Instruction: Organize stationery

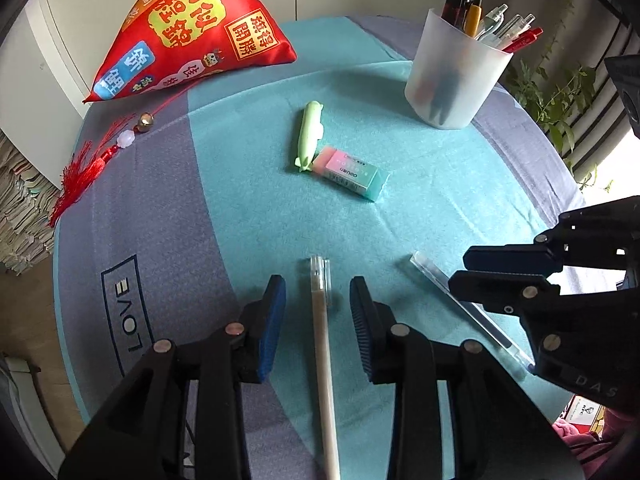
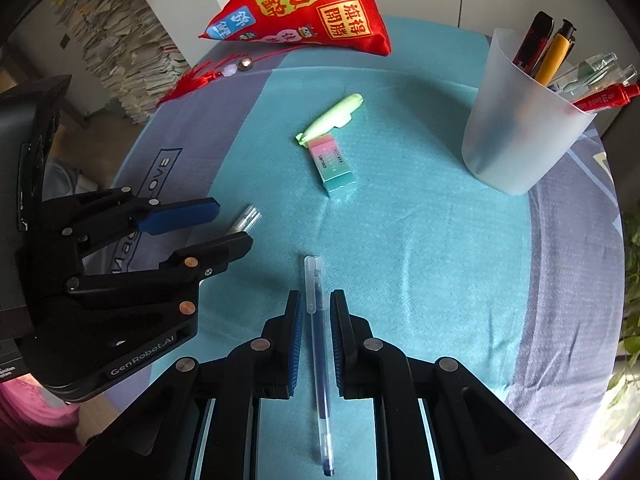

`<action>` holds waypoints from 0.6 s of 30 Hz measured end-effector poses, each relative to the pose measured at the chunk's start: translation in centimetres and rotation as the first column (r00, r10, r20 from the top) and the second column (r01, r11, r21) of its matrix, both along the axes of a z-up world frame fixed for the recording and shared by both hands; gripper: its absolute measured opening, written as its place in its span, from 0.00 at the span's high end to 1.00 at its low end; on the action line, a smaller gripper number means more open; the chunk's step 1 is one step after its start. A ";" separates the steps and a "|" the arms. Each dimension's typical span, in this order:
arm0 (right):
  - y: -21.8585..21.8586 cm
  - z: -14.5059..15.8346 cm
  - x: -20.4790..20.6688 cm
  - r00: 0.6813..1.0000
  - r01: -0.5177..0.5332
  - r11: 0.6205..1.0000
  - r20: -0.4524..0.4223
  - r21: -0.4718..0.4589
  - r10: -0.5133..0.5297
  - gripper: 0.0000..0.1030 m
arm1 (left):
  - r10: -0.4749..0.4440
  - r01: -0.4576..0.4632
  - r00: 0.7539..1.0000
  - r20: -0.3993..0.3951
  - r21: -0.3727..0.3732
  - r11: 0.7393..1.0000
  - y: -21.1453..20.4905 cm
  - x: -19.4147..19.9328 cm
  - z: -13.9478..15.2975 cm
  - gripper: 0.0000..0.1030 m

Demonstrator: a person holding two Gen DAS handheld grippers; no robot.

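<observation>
Two tongs over the worktop (image 1: 168, 208), which is covered in teal and grey cloth. Left tongs (image 1: 318, 312) spread wide, straddling one white pen (image 1: 322, 344) that lies flat between the pads, untouched on both sides. Right tongs (image 2: 316, 328) spread more narrowly around one blue-ink clear pen (image 2: 318, 360), pads just beside the barrel; contact cannot be told. So two loose pens on the cloth, one per tongs. Further back, mid-cloth: one pink-to-teal eraser (image 1: 350, 174) and one pale green whale-shaped piece (image 1: 310, 134), the two touching end to end. One frosted cup (image 2: 520, 124) stands upright at far right, holding a bunch of pens, about eight, exact count unclear. One red pyramid cushion (image 1: 188, 28) with tassel at back left.
</observation>
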State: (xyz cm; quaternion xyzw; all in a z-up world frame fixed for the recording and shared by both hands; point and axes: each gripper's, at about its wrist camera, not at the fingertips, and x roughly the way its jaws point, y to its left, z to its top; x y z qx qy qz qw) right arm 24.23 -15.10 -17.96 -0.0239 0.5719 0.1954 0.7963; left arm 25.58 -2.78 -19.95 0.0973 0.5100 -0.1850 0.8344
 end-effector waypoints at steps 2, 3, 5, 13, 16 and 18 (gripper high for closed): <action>-0.2 0.1 0.2 1.000 0.003 1.000 -0.002 0.006 -0.003 0.88 | 0.004 -0.003 0.999 -0.045 0.019 1.000 0.0 0.2 -0.2 0.71; -0.3 0.1 0.4 1.000 0.002 1.000 -0.003 0.007 -0.002 0.88 | 0.003 -0.003 0.999 -0.049 0.019 1.000 0.0 0.3 -0.4 0.71; -0.3 0.2 0.5 1.000 -0.004 1.000 -0.005 0.007 0.004 0.88 | -0.003 0.004 0.999 -0.040 0.020 1.000 -0.2 0.2 -0.4 0.71; 0.7 -0.4 1.5 0.999 -0.028 1.000 -0.034 0.012 0.029 0.88 | -0.040 0.041 0.999 -0.018 0.034 0.999 -0.9 -0.5 -0.2 0.91; 0.7 -0.6 1.8 0.999 -0.025 1.000 -0.046 0.016 0.025 0.88 | -0.039 0.040 0.999 -0.012 0.012 0.999 -0.6 -1.0 0.3 0.92; 0.8 -0.5 1.9 0.999 -0.023 1.000 -0.047 0.016 0.023 0.88 | -0.029 0.029 1.000 -0.003 -0.016 0.999 0.2 -1.4 0.9 0.92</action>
